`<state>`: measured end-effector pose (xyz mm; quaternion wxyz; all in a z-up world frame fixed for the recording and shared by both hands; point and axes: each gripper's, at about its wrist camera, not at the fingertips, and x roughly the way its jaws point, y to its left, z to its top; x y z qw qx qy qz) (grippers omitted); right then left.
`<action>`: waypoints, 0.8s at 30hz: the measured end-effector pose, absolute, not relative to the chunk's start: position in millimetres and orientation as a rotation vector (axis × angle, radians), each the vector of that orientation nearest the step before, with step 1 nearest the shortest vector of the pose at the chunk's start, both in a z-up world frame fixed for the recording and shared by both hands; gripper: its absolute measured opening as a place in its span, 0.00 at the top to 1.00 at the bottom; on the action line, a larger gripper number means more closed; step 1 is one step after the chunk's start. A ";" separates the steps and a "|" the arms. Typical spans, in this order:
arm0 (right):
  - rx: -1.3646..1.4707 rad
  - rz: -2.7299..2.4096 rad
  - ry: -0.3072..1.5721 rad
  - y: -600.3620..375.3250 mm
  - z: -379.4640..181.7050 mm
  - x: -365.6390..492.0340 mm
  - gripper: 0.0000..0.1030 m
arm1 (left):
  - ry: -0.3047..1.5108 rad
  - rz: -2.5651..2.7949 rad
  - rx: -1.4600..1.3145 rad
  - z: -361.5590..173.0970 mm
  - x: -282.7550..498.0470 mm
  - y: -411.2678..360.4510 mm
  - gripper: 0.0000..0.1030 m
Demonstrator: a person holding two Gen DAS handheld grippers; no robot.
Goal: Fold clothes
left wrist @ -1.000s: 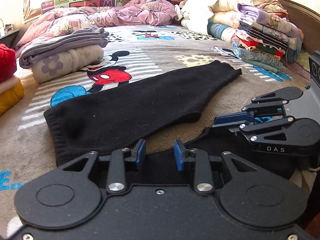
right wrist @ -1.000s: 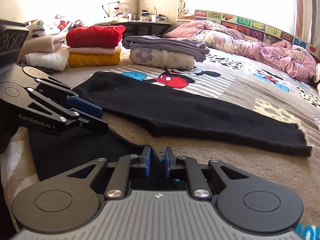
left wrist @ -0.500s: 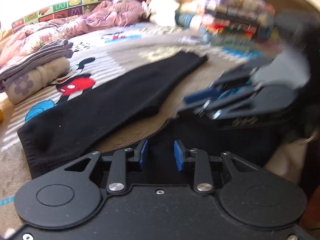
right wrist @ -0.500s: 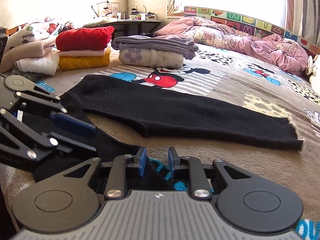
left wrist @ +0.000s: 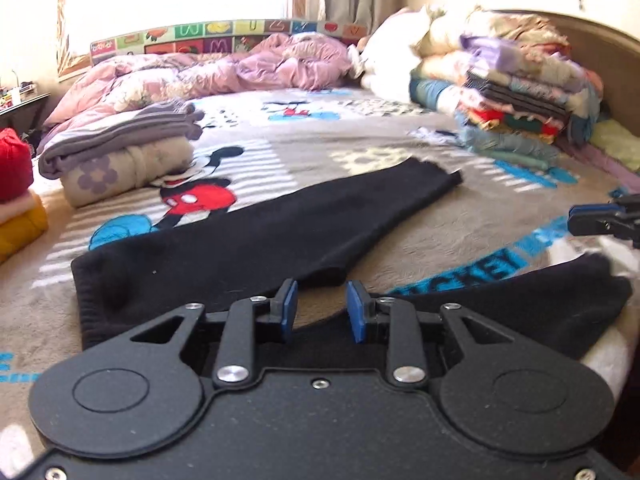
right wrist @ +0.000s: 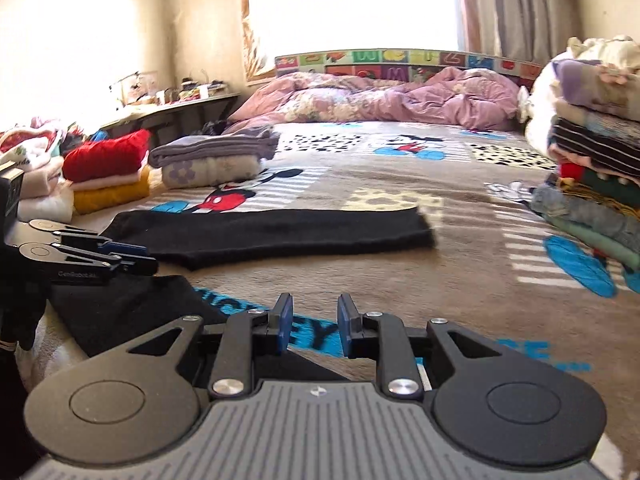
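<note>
Your window (right wrist: 352, 4) blows out white behind the bed; daylight floods the room, fisheye bends the edges, and the clothes stack (left wrist: 516, 92) smears with motion blur.

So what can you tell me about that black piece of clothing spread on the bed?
The black garment looks like soft knitted trousers, dull and slightly fuzzy. One leg lies flat and straight across the cartoon blanket, tapering to a cuff, with a ribbed band at its wide end. The other leg lies near the bed's edge, running under the left tongs. Nothing grips it; only the blanket plainly touches it.
</note>
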<state>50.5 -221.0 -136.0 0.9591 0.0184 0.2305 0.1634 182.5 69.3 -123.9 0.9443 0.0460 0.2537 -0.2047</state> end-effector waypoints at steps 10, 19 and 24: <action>-0.069 0.343 0.495 -225.1 -157.9 20.4 0.74 | 0.550 -0.613 0.111 -125.8 148.2 -0.2 0.74; -0.125 0.287 0.560 -230.1 -185.9 47.3 0.68 | 0.599 -0.605 0.214 -152.7 156.7 -50.5 0.73; -0.127 0.255 0.549 -235.8 -184.0 38.6 0.65 | 0.572 -0.636 0.197 -149.6 143.6 -47.4 0.73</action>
